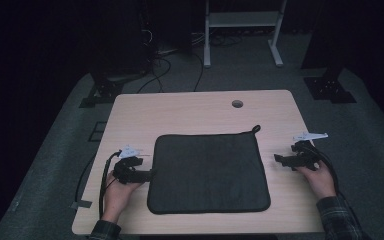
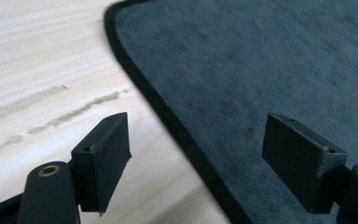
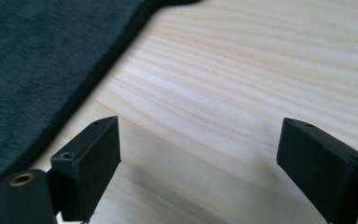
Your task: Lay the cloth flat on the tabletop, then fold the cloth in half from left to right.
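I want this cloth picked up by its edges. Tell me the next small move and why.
Probably ease the left gripper forward so its open jaws straddle the flat dark grey square cloth at its bound edge. That edge already lies between them, while the right gripper, also open, faces bare pale wooden table.

Dim room, grey carpet (image 1: pixel 55 165), white stand (image 1: pixel 242 30)

bare table (image 1: pixel 195 107) strip around flat dark cloth (image 1: pixel 207 172), free passage beside both edges
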Demonstrator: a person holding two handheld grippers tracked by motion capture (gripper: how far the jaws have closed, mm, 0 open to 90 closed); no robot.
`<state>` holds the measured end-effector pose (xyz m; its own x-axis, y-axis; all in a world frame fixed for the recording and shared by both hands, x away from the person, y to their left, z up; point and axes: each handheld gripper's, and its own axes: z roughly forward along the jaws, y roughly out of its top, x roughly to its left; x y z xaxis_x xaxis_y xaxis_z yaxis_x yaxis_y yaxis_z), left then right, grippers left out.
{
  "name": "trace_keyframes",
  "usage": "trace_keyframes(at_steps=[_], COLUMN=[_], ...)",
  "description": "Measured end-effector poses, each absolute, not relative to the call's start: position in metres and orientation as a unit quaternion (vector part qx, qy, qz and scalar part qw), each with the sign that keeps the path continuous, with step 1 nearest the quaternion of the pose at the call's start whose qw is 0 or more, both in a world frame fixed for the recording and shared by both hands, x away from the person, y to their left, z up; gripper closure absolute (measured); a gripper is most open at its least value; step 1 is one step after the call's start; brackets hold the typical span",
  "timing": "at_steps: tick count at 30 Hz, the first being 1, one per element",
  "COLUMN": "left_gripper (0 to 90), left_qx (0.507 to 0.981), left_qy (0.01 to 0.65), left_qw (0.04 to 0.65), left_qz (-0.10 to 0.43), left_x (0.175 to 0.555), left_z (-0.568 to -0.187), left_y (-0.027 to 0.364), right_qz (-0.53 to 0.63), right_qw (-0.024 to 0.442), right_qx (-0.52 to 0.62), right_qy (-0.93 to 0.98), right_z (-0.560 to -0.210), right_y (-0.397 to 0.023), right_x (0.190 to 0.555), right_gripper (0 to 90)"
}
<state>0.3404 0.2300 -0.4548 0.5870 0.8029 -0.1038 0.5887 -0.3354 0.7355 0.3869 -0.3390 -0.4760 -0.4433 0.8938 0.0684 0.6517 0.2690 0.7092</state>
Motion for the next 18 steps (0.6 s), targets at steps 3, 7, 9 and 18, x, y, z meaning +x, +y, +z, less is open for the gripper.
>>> trace_keyframes(at_steps=[3,7,9,18], left_gripper=[23.0,26.0,26.1,30.1], left_qx=[0.808,0.808,0.808,0.814], left_qy=[0.435,0.44,0.445,0.441], left_qw=[0.371,0.355,0.347,0.33], left_qz=[0.143,0.168,0.171,0.184], left_x=[0.341,0.346,0.349,0.352], left_z=[-0.459,-0.463,-0.466,-0.473], left_y=[0.225,0.221,0.22,0.217], right_qz=[0.334,0.329,0.334,0.338], right_qw=[0.181,0.2,0.203,0.203], right_qx=[0.5,0.49,0.489,0.486], right_qy=[0.779,0.782,0.78,0.78], right_z=[-0.481,-0.484,-0.486,-0.487], right_y=[-0.34,-0.339,-0.339,-0.34], right_x=[0.386,0.384,0.383,0.383], right_gripper=[9.9,8.0,7.1,6.0])
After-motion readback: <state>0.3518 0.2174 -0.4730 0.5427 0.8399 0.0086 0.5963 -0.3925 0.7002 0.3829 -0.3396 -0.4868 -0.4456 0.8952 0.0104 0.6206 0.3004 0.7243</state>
